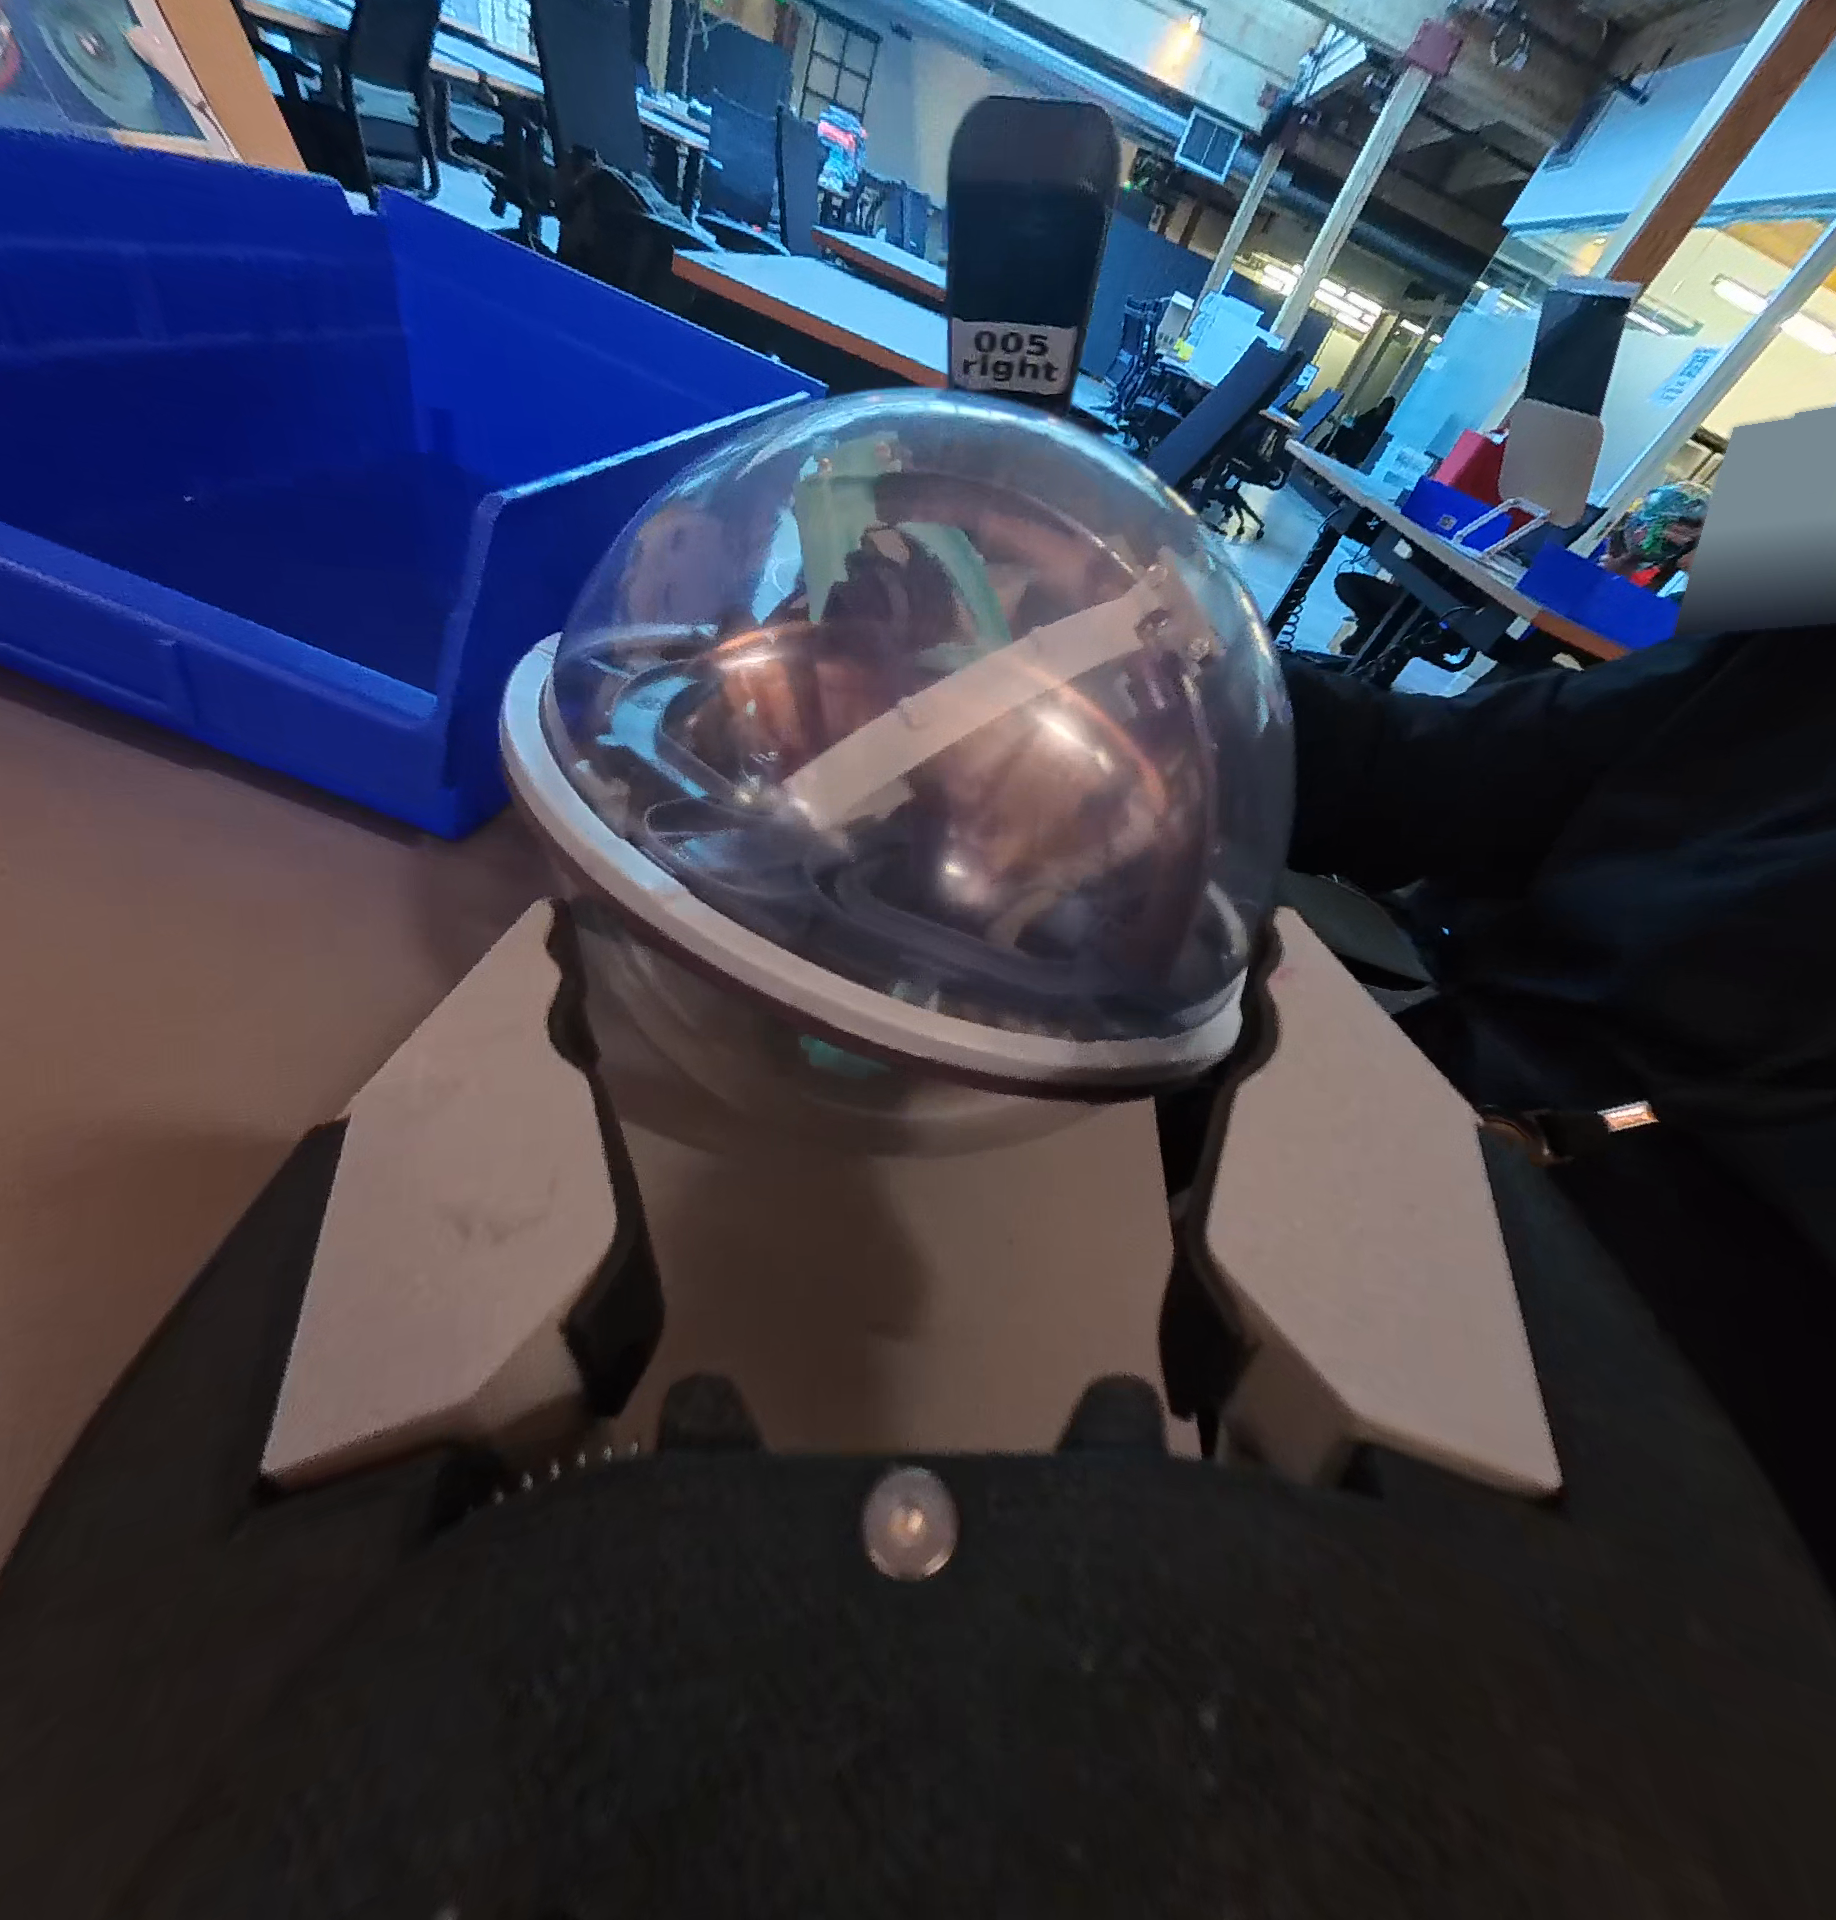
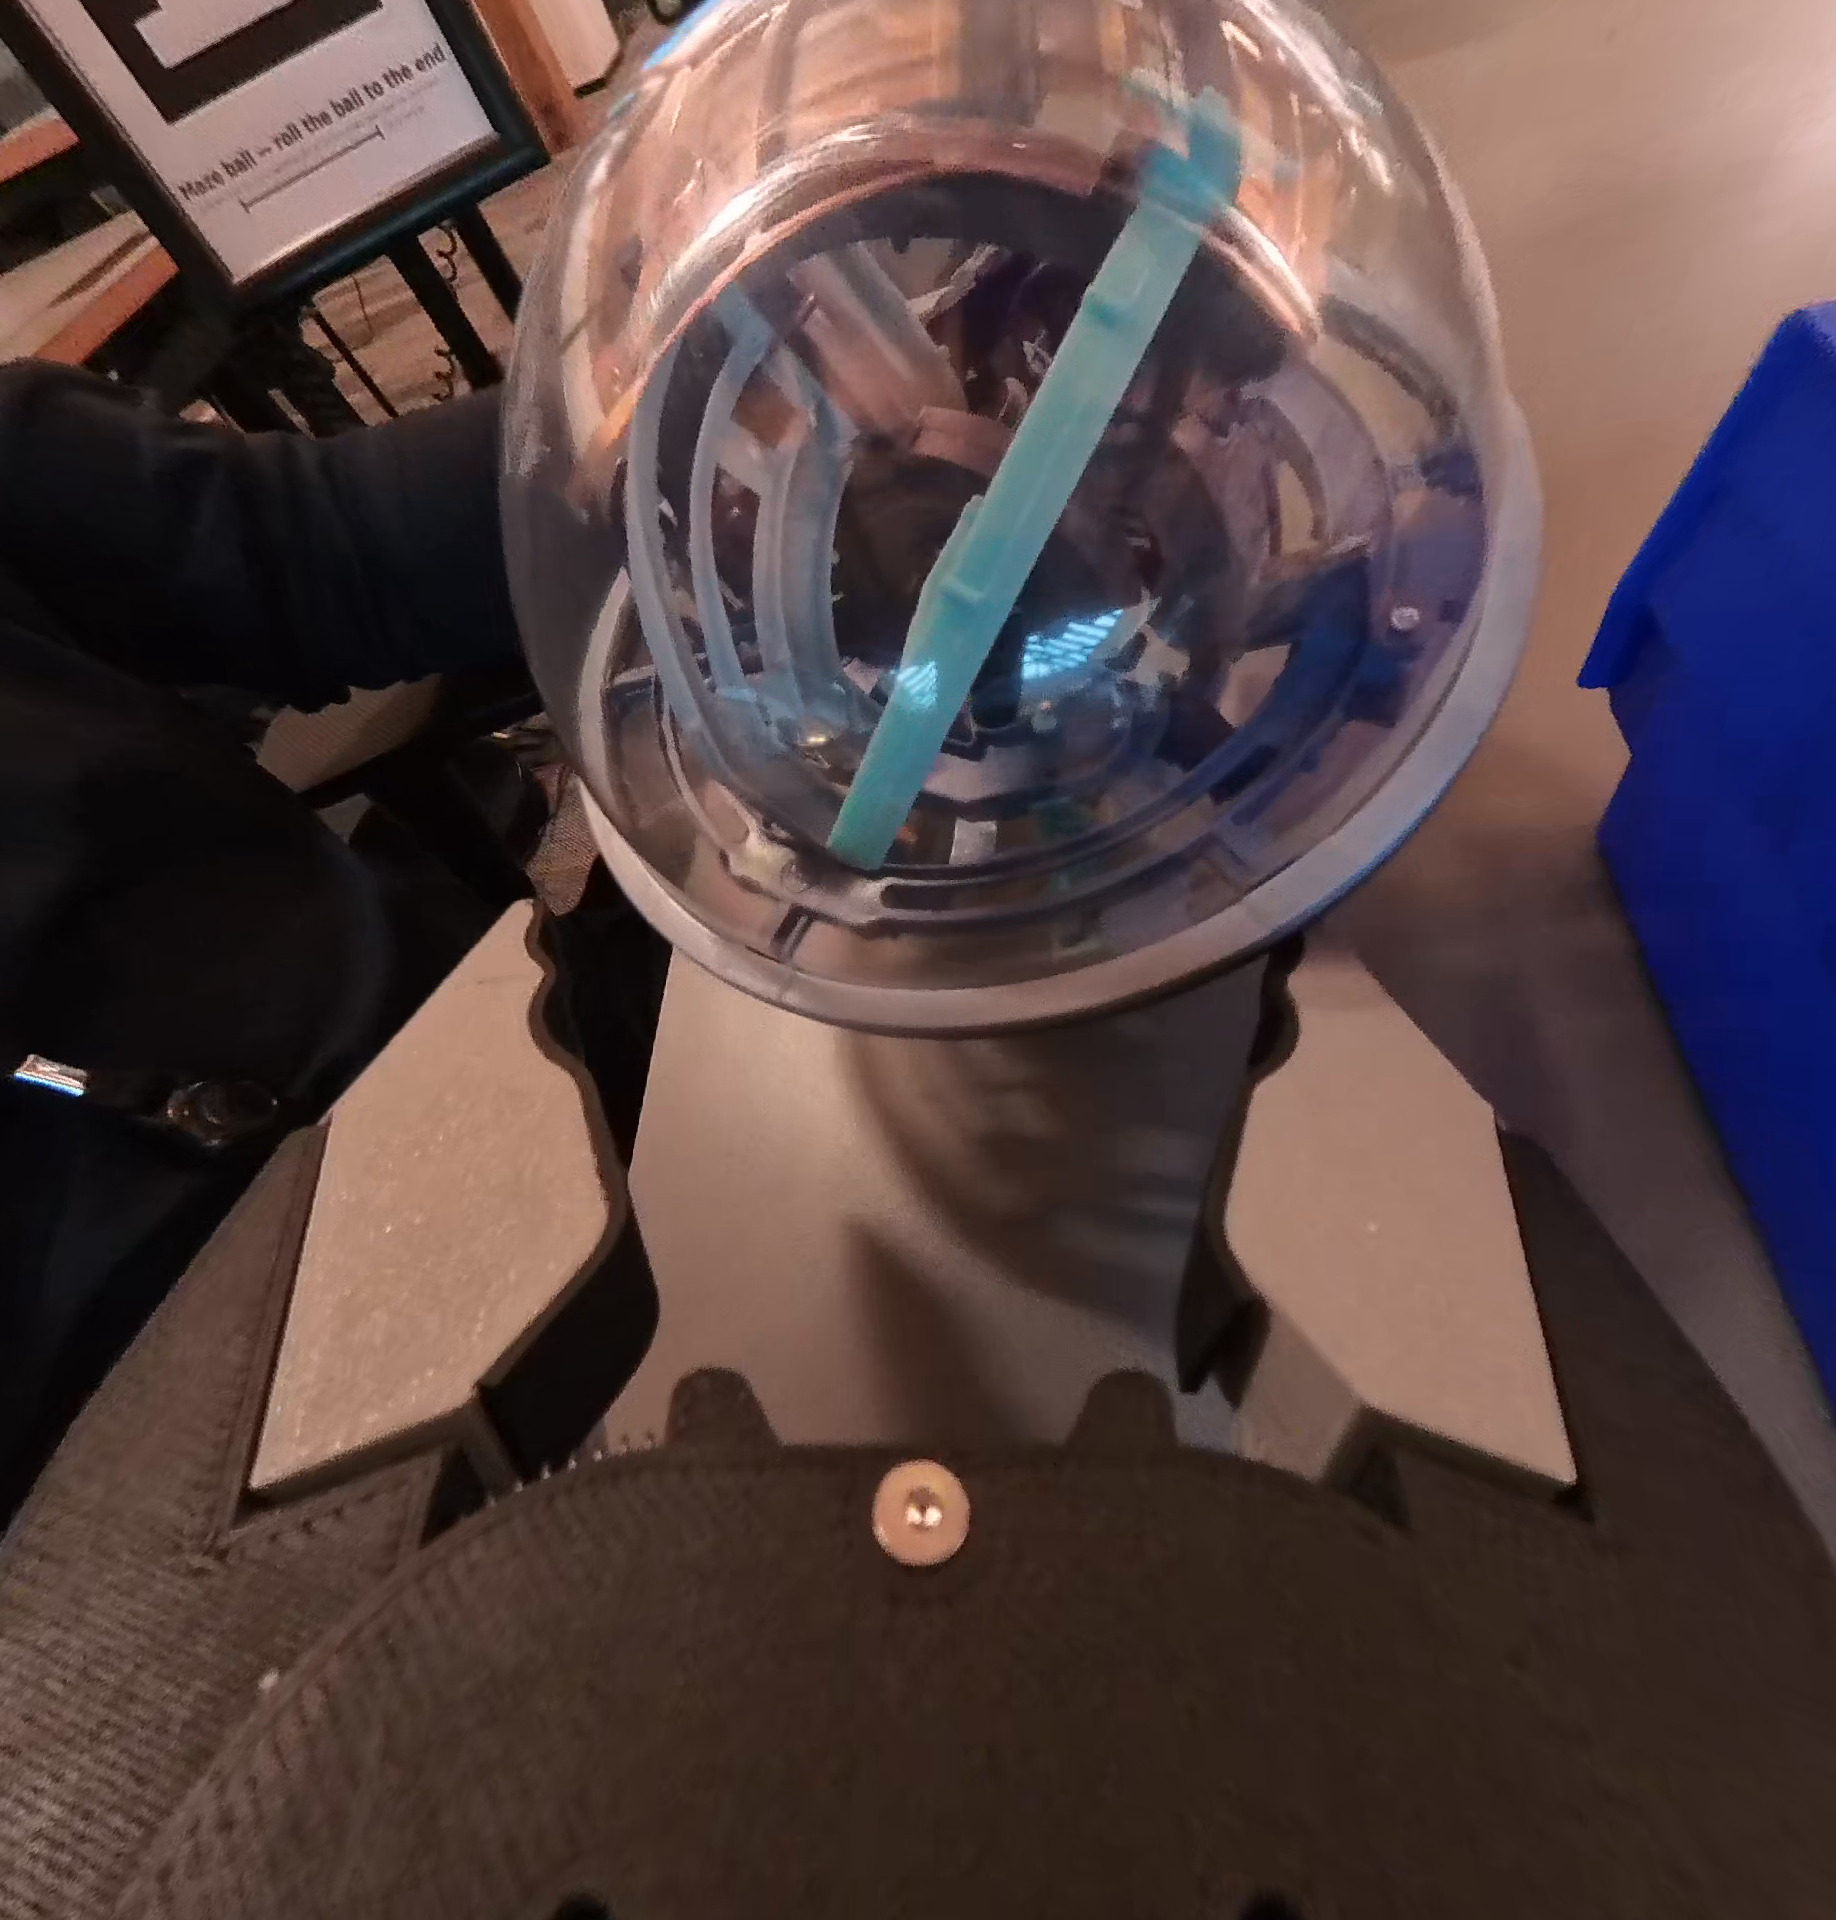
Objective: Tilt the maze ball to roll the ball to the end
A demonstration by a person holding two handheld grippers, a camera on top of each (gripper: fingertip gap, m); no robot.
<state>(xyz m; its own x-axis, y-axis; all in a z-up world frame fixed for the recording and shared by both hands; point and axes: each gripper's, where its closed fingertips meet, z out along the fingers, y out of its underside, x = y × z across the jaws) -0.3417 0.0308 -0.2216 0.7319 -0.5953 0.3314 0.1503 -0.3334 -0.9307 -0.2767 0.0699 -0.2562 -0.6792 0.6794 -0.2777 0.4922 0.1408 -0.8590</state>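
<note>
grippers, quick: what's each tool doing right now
Left tool: closed on the maze ball, fingers wide around it.
Right tool: closed on the same maze ball.

My maze ball (image 1: 893,727) has a clear, glossy plastic shell with a matt white band; the teal track (image 2: 1028,540) inside looks like smooth plastic. The bin (image 1: 218,416) at far left is glossy blue plastic. My gripper housing (image 2: 893,1714) is matt, ridged black plastic.
</note>
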